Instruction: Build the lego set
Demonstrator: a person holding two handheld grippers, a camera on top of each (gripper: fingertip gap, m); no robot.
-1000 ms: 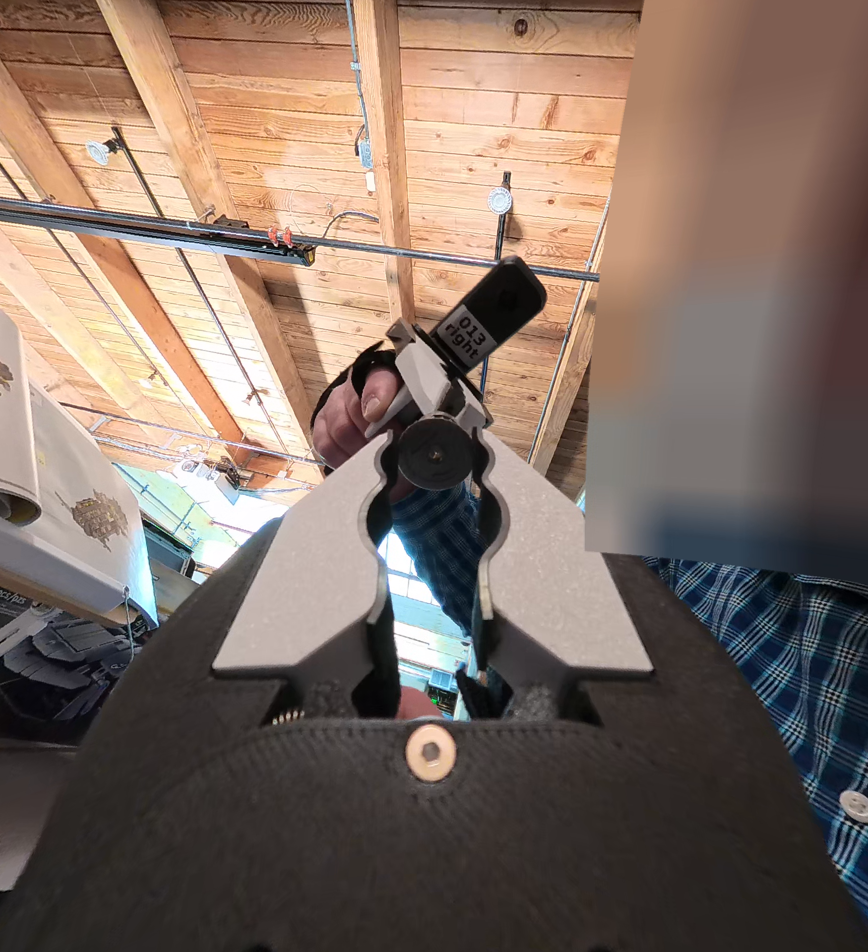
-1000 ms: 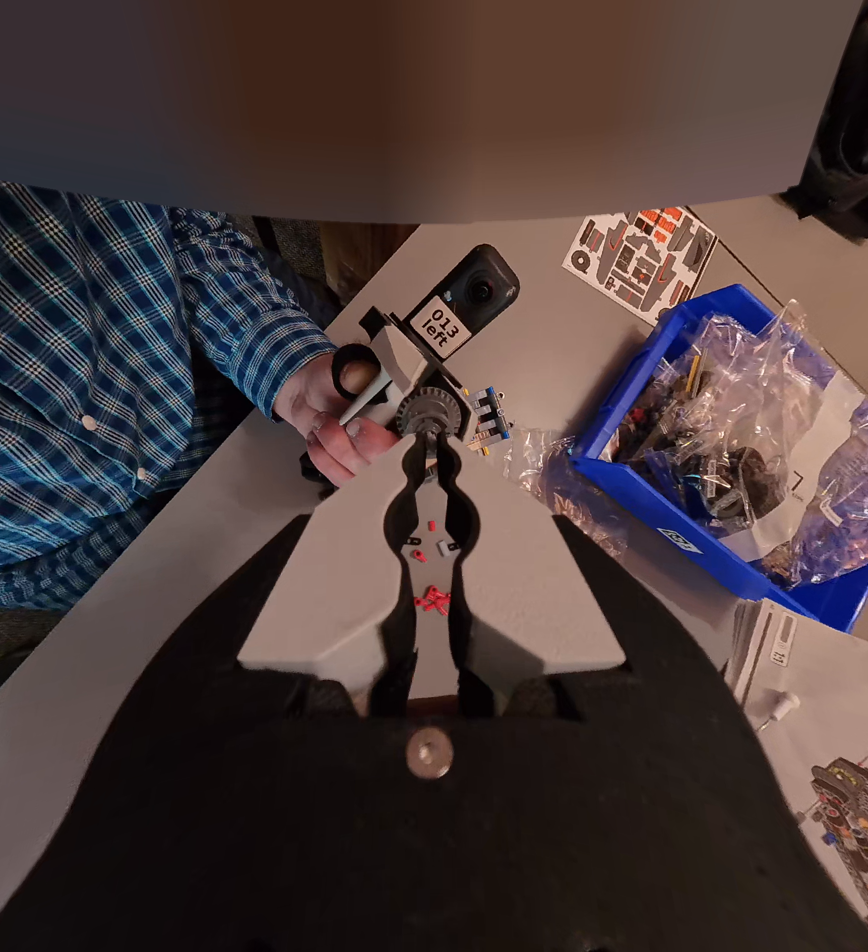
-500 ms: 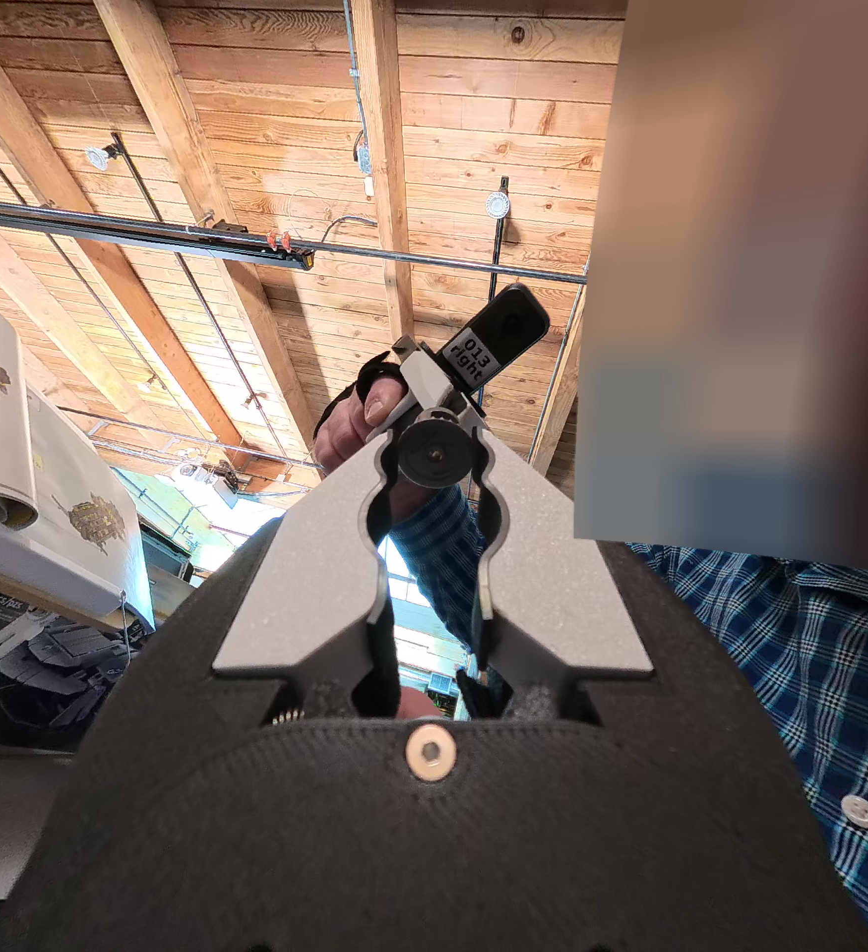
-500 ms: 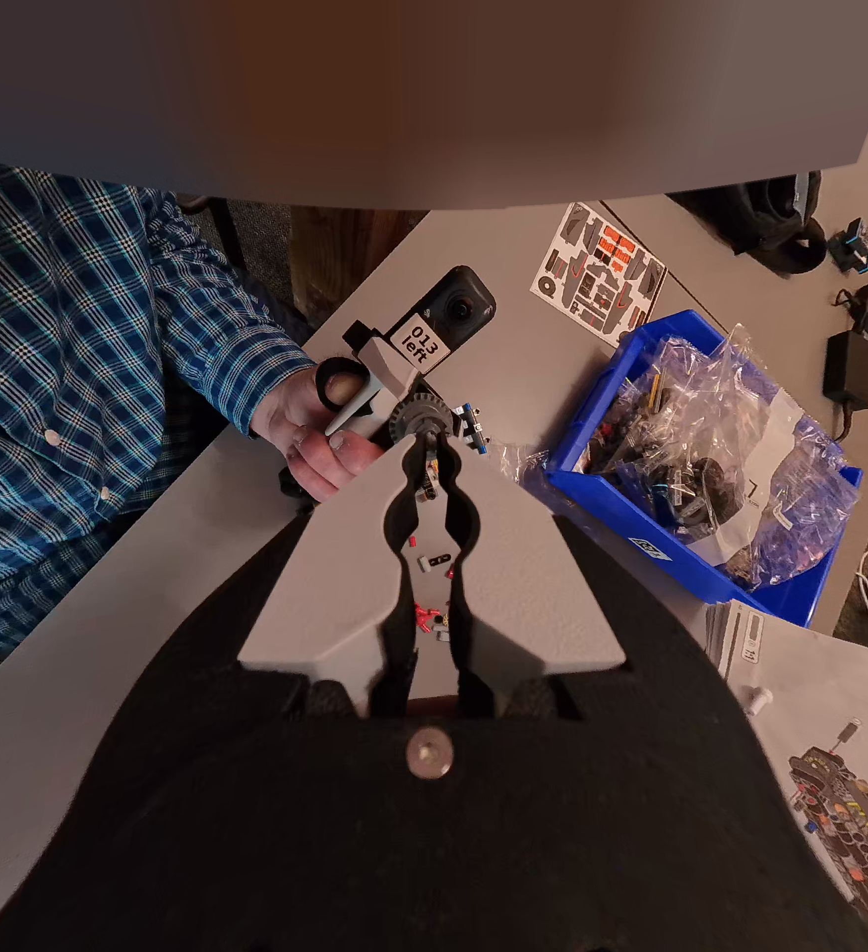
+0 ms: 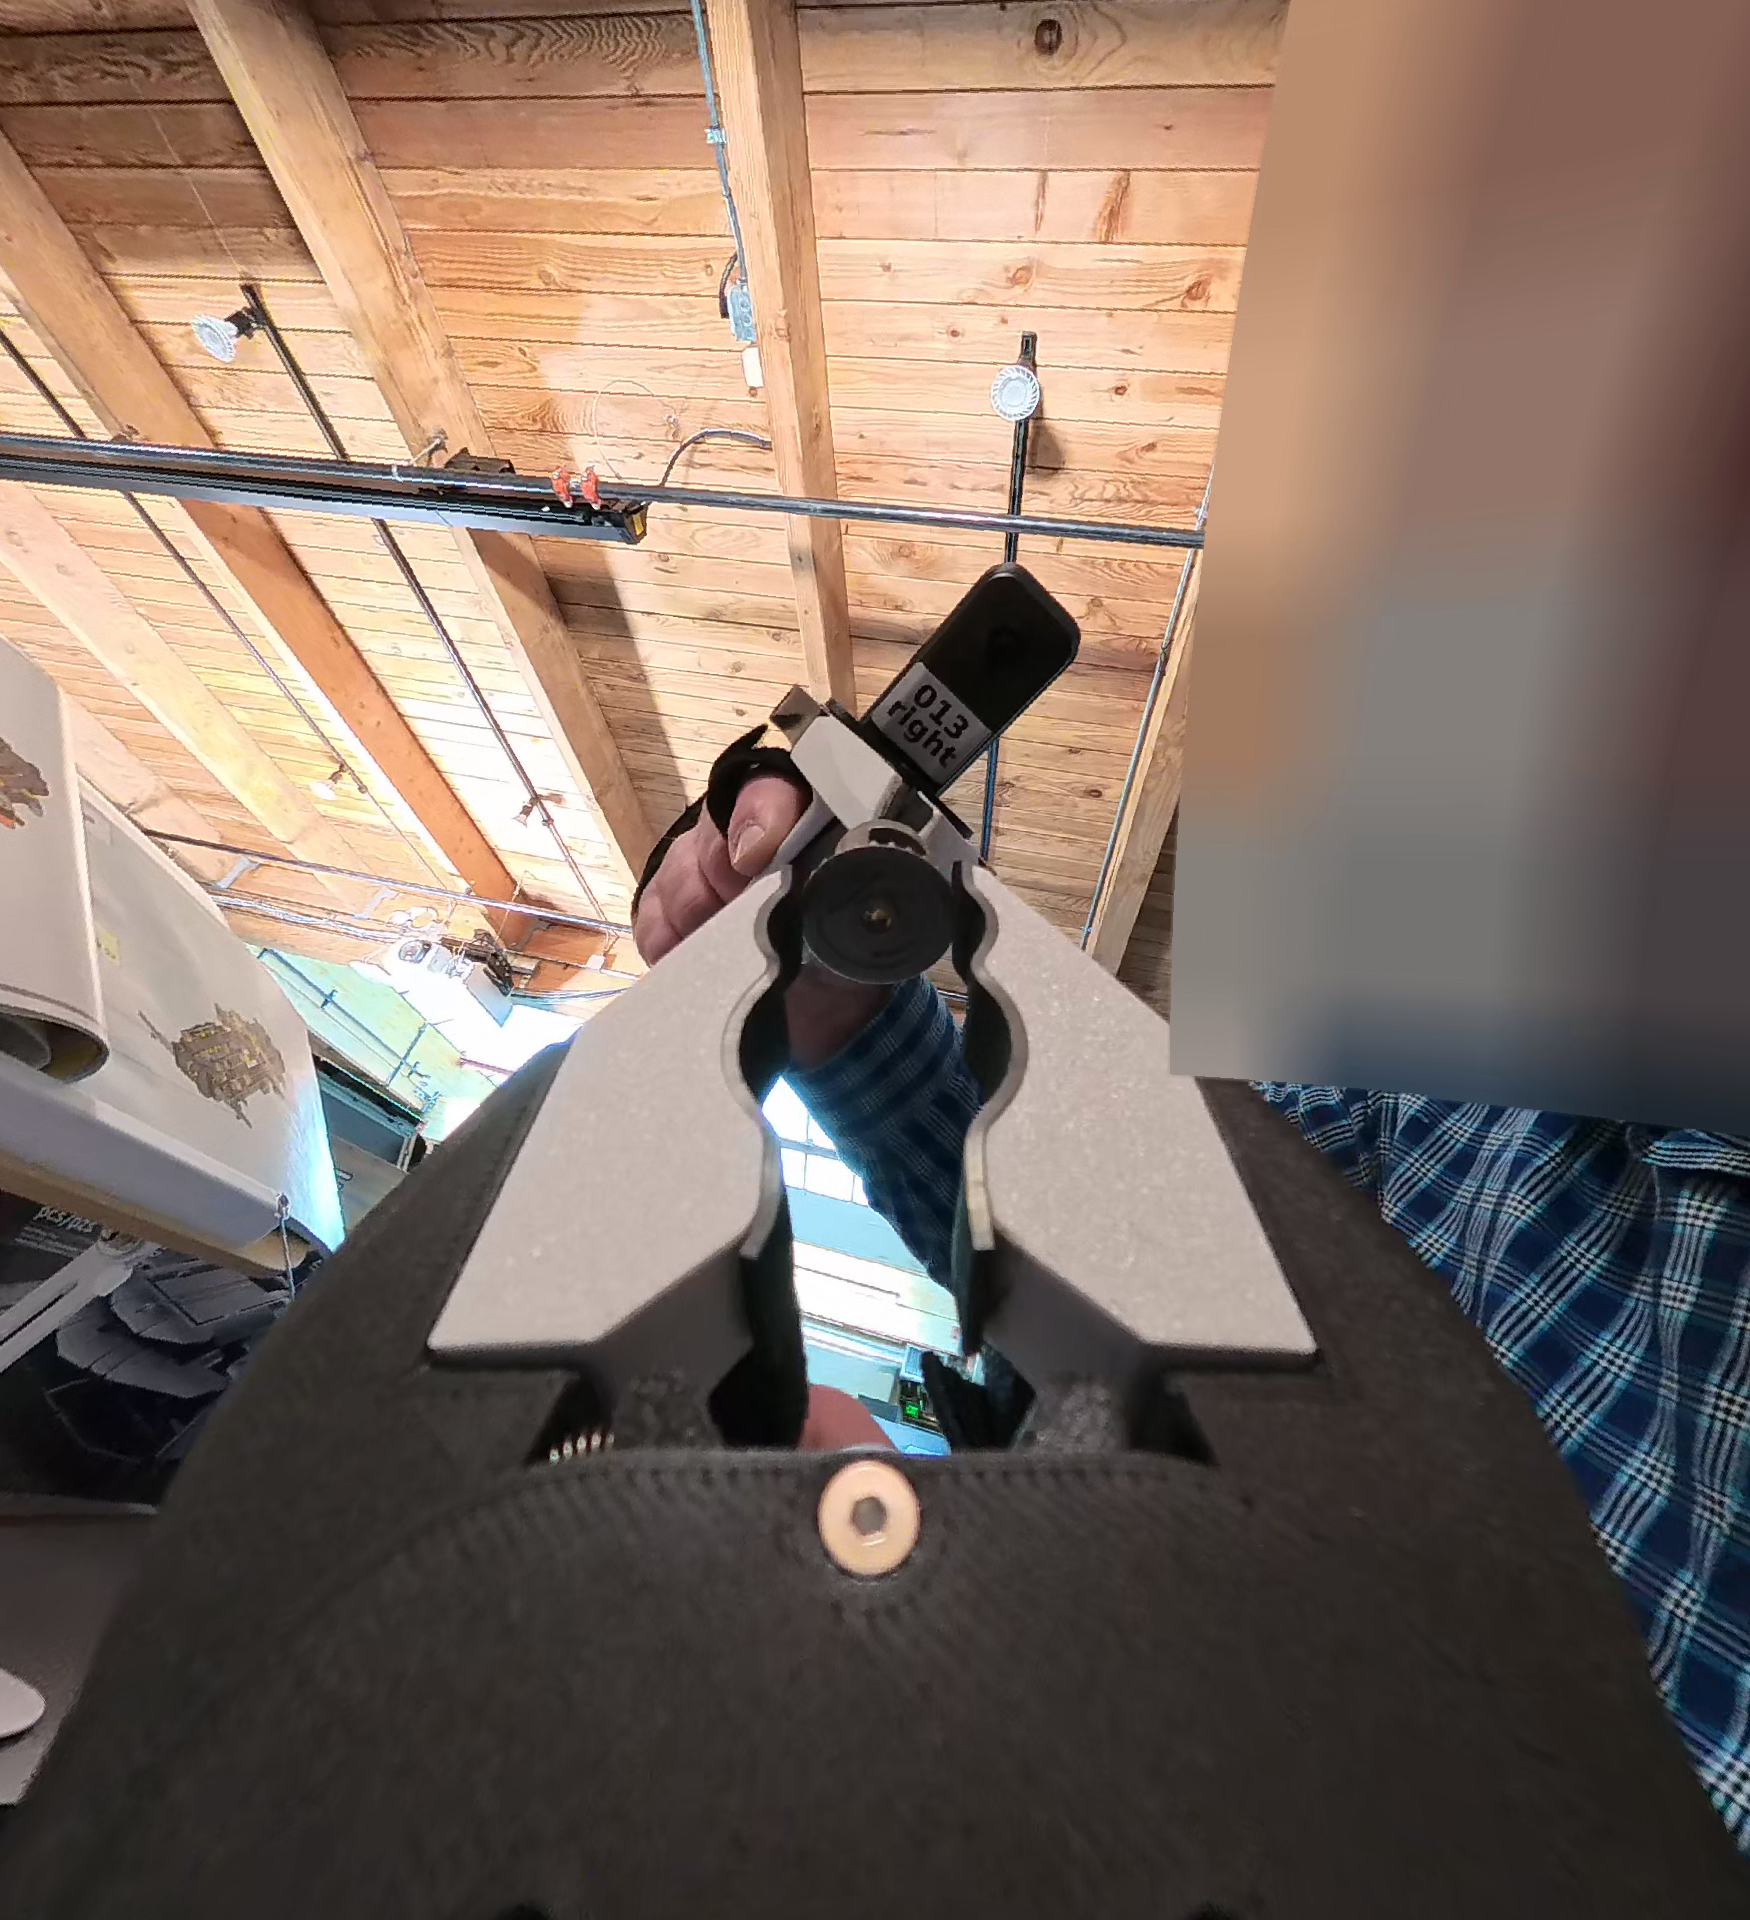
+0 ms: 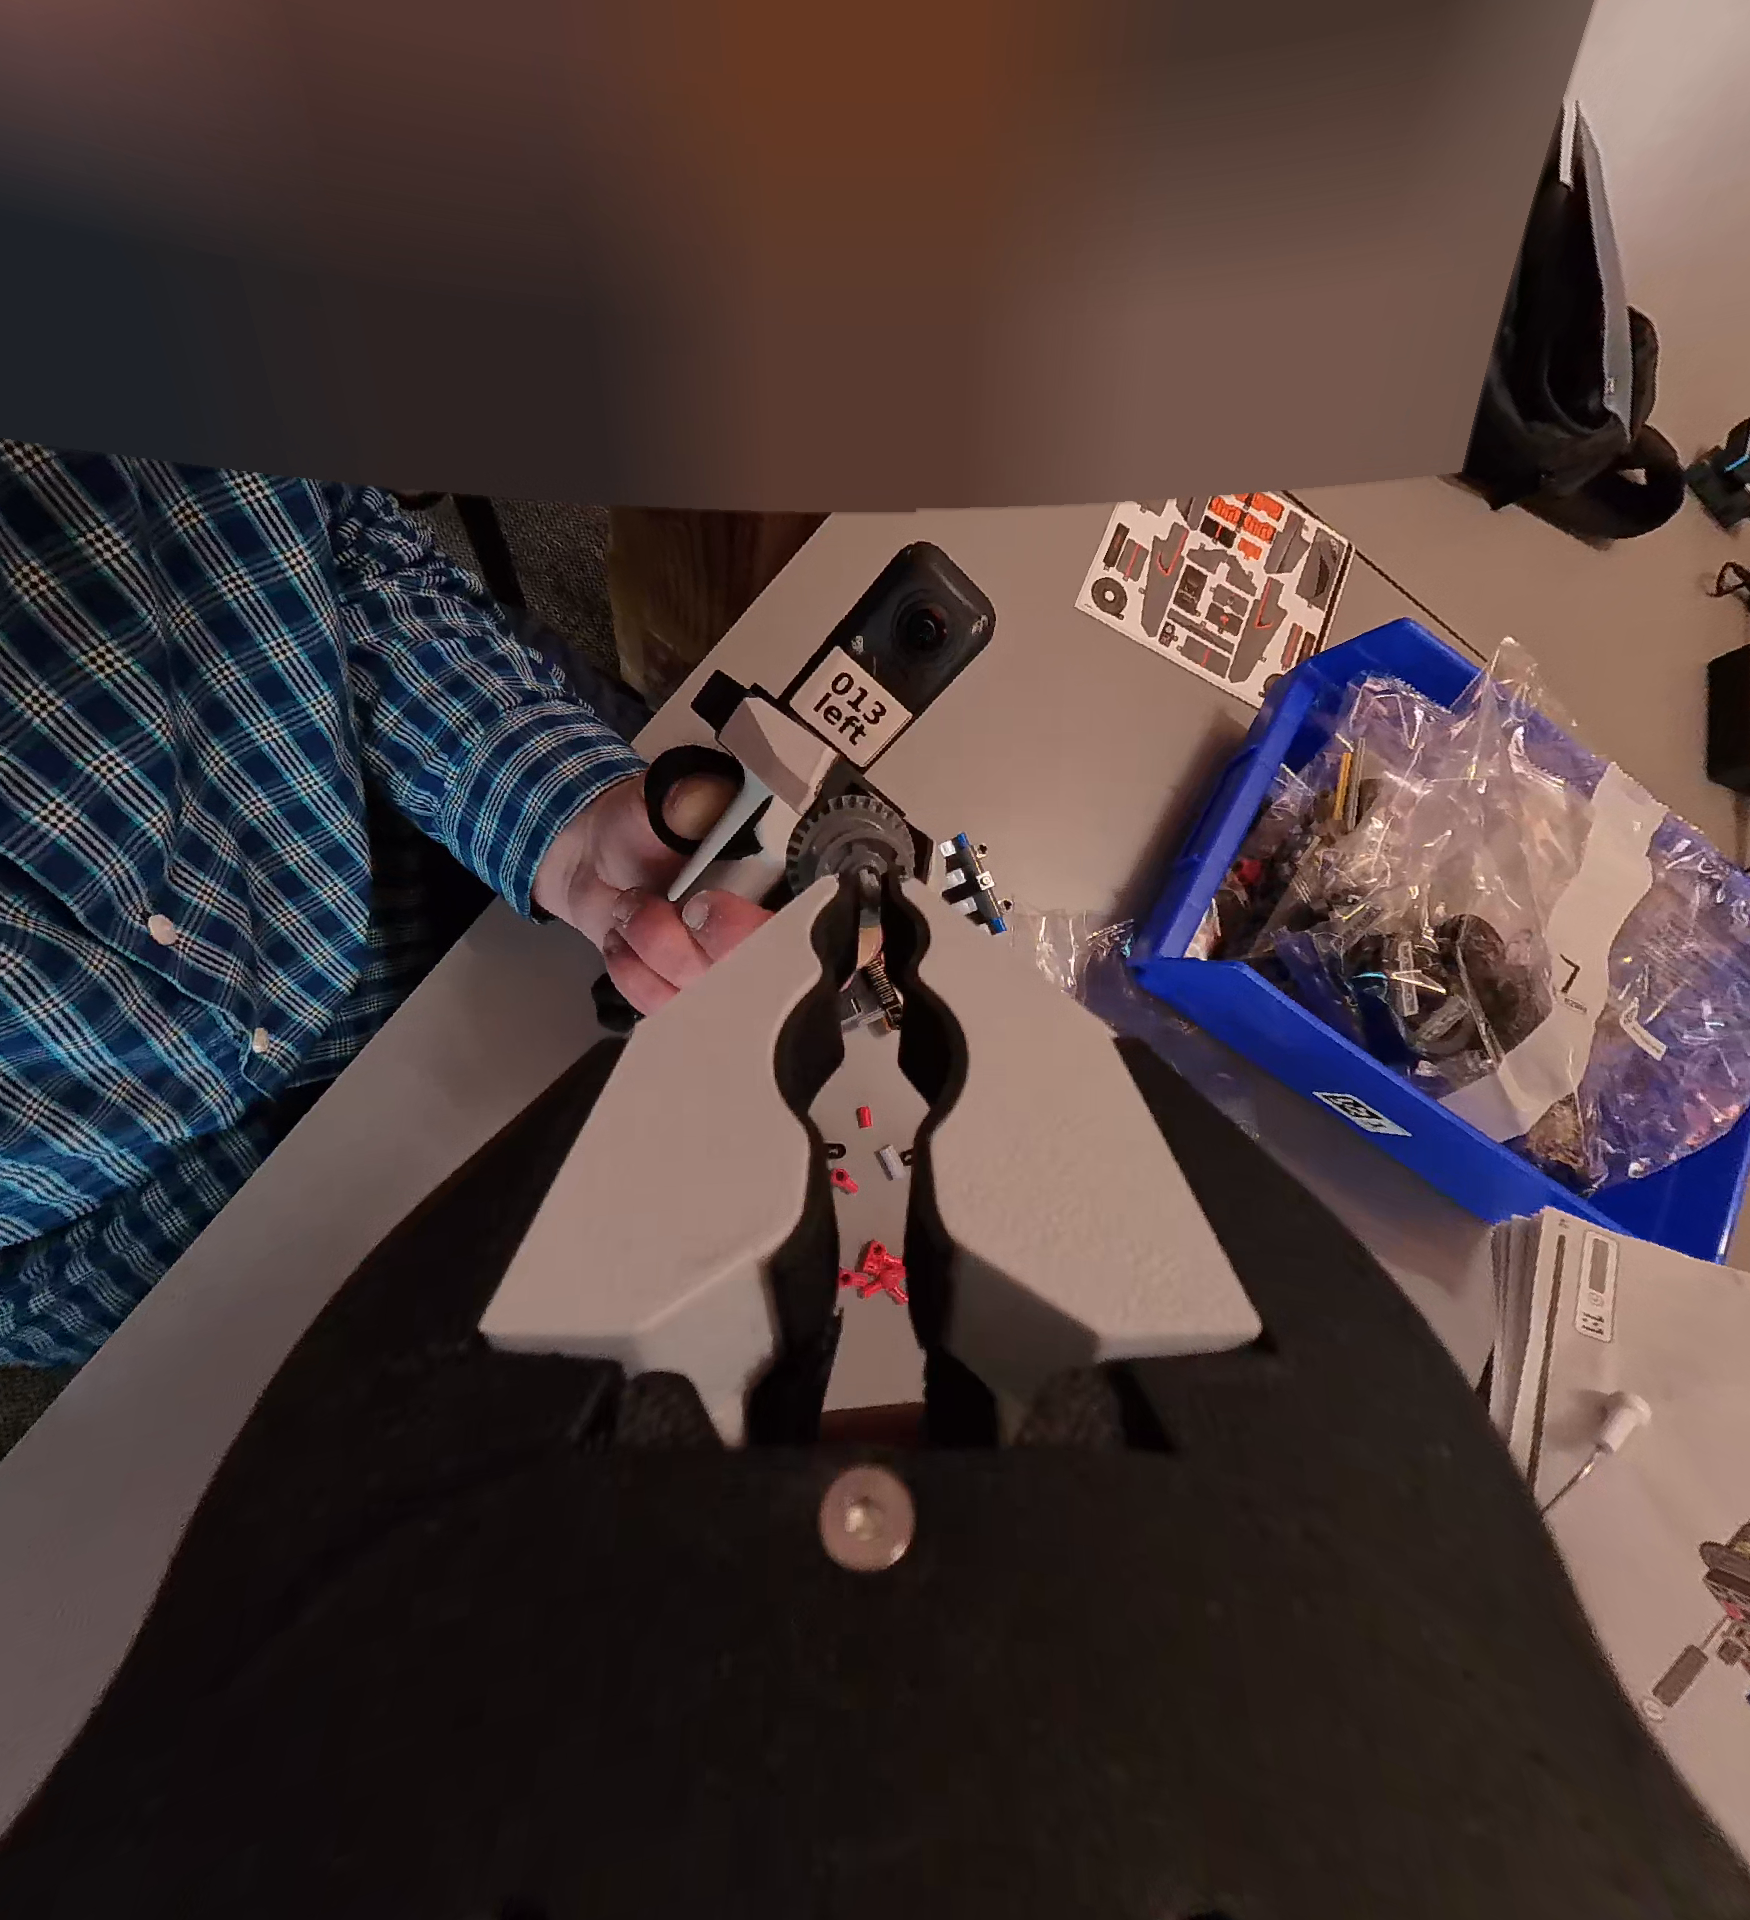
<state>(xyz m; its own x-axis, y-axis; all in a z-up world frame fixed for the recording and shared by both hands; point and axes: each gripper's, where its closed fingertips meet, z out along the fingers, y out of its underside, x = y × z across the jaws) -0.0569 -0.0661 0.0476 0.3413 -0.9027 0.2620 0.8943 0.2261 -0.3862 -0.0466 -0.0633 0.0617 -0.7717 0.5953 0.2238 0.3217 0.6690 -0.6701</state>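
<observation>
Roughly nose to nose above the tabletop (image 6: pixel 1058 748) — left gripper (image 5: pixel 876 894) jaws pinching black round part (image 5: pixel 876 920), right gripper (image 6: pixel 866 883) jaws nipping grey gear (image 6: pixel 845 840) by its axle, axes in line — parts nearly touching.

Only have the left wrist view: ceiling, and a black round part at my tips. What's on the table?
Observer: Loose red pieces lie on the grey table, seen between the right gripper fingers.
Operator: Spare parts?
Observer: A blue bin of bagged parts stands beside an instruction booklet.
Operator: And that round part?
Observer: From this side it is a toothed grey gear at the left gripper tips.
</observation>
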